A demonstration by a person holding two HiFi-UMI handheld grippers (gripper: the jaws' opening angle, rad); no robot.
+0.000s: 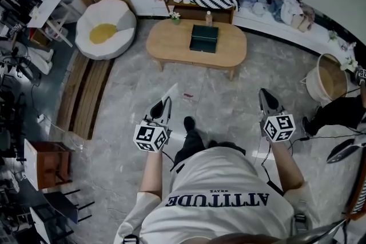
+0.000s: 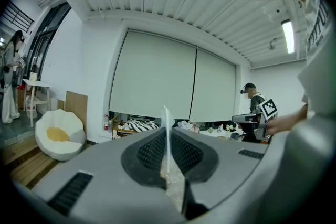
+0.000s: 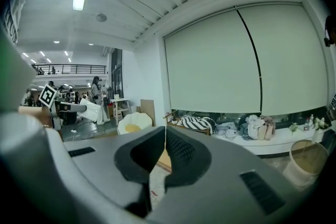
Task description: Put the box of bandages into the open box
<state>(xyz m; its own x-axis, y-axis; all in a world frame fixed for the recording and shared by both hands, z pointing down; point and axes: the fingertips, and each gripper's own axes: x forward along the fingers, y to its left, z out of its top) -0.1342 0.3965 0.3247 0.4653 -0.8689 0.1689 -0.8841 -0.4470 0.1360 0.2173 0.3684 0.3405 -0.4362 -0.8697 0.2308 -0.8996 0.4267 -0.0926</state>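
Far ahead, a dark green box lies on a low oval wooden table; I cannot tell from here whether it is open. No box of bandages is recognisable in any view. I stand well back from the table with both grippers held level at waist height, pointing toward it. My left gripper is shut, and a thin pale translucent sliver shows along the seam of its jaws. I cannot tell what the sliver is. My right gripper is shut with nothing between its jaws.
A small bottle and a little potted plant stand on the table's far edge. A white and yellow beanbag and wooden planks lie to the left. A round basket stands at right, and grey marble floor separates me from the table.
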